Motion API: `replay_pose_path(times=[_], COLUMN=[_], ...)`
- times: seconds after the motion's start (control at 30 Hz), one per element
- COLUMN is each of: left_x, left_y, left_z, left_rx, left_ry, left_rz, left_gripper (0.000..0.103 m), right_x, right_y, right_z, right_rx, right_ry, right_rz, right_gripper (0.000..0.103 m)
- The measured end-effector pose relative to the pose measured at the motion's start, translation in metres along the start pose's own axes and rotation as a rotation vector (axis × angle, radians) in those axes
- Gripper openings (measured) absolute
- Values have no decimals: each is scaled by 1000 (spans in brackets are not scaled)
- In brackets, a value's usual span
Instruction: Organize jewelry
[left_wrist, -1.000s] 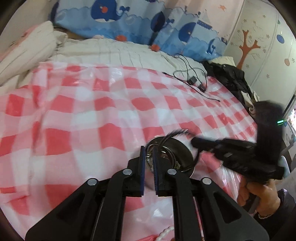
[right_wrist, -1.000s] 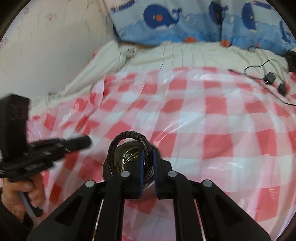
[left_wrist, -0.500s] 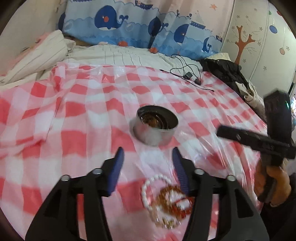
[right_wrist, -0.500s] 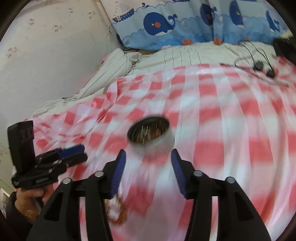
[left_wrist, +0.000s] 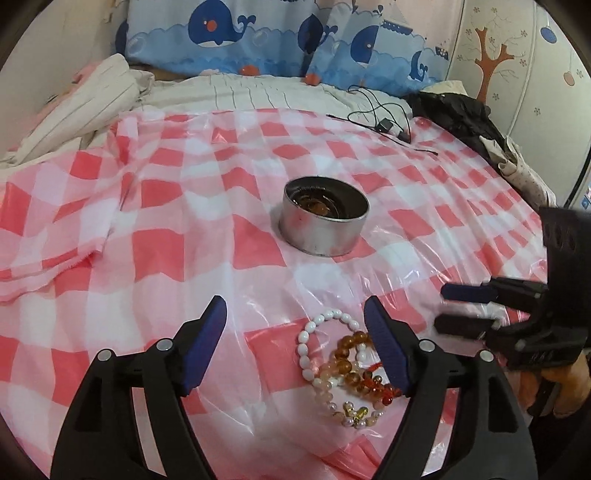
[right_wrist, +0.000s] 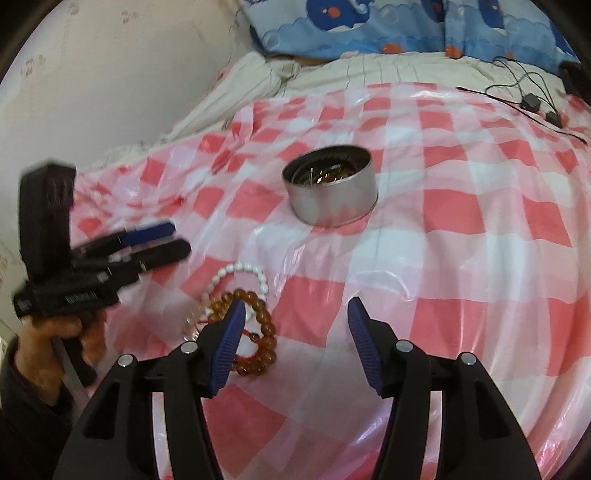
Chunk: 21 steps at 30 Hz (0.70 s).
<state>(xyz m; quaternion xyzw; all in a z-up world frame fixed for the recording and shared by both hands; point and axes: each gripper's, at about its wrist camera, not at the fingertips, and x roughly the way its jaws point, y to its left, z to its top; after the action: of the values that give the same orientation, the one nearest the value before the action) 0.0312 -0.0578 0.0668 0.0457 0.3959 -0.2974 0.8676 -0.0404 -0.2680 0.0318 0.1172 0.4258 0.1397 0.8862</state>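
Bed covered by a red-and-white checked plastic sheet (left_wrist: 155, 258), seen from both wrists. The landmark is the round metal tin (left_wrist: 325, 221), which stands upright near the middle of the sheet with jewelry (left_wrist: 316, 206) lying inside it. Nearer the cameras than the tin, well apart from it, a heap of bracelets lies flat on the sheet: a white bead bracelet (left_wrist: 306, 343), an amber bead bracelet (left_wrist: 347, 360) partly over it, and smaller pearl-coloured and red beads (left_wrist: 354, 410) tangled at the near side. The left tongs (left_wrist: 295, 350) have just been opening; they stand wide apart above the sheet on the near side of the tin, with part of the heap showing between them and nothing clamped. The right tongs (right_wrist: 295, 347) are likewise apart and hold nothing; their left pad overlaps the amber bracelet in the right wrist view. Beyond the tin lie black cables (left_wrist: 384, 118), a striped sheet (left_wrist: 258, 92) and whale-print fabric (left_wrist: 258, 40).
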Motion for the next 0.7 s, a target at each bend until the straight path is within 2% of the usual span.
replay_pose_path(times=[0.1,0.37,0.7], left_x=[-2,-4,-1], left_y=[1,-1,-6], left_z=[1,3,2], left_rx=[-7,-9,17], left_ry=[-9,-20,-12], left_rz=[10,3,19], left_gripper=[78,79,80], right_x=[12,40,40], right_y=[12,36,33], right_z=[0,-5,-3], right_rx=[-68,-212,-192], right_ry=[21,58,47], right_rz=[-41,-165,-158], right_gripper=[56,60,64])
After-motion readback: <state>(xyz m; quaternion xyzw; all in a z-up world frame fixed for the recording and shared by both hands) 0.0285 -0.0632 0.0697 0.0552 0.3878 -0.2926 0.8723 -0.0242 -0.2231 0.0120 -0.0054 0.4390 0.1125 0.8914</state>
